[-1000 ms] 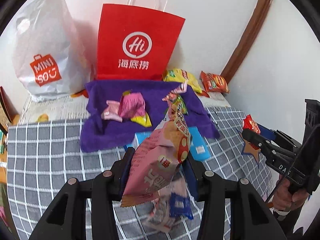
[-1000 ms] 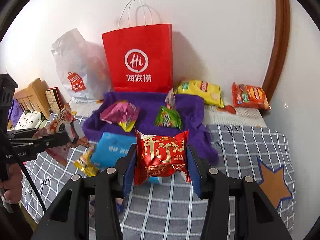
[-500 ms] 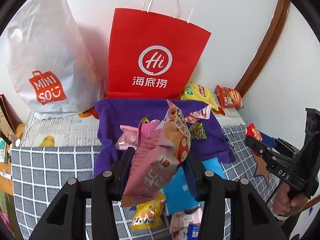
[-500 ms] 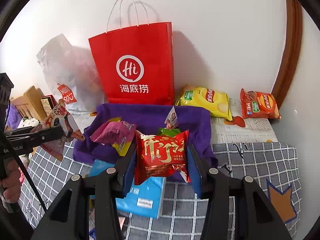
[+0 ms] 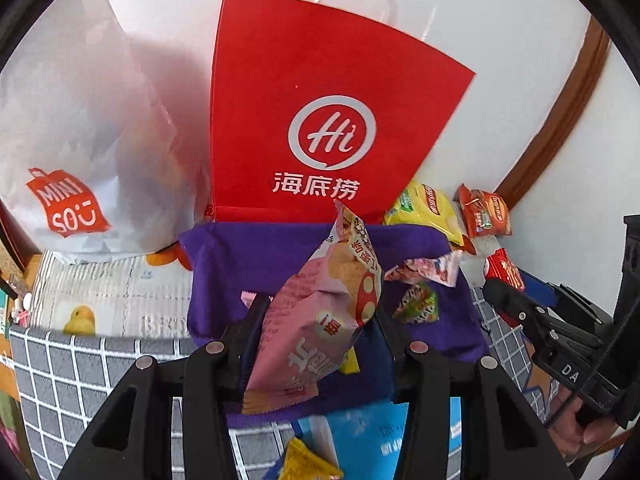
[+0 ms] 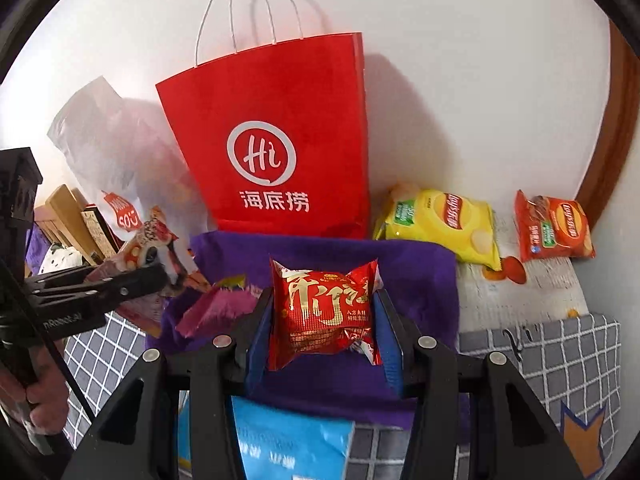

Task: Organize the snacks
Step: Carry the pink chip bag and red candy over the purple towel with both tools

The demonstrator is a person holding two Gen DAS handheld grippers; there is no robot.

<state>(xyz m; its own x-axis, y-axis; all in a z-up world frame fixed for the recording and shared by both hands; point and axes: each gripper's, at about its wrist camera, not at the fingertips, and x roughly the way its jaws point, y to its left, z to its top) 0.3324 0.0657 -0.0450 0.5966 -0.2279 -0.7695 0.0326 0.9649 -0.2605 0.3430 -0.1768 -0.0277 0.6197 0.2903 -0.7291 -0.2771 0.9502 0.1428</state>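
Two held packets, pink snack bag [image 5: 320,320] and red packet [image 6: 324,308], hover over purple cloth [image 6: 416,280].

I had both grippers over the folded cloth [image 6: 424,264], left gripper [image 5: 316,344] left of the right gripper [image 6: 324,320], each with a snack packet between its fingers. Paper bag [image 6: 280,152] stood upright behind the cloth, against the wall. Plastic bag [image 5: 72,136] sat left of it. Two chip bags [image 6: 440,220] [image 6: 552,228] lay right of the paper bag. A flat packet [image 6: 288,444] lay in front of the cloth, on the checked tablecloth [image 6: 560,360].
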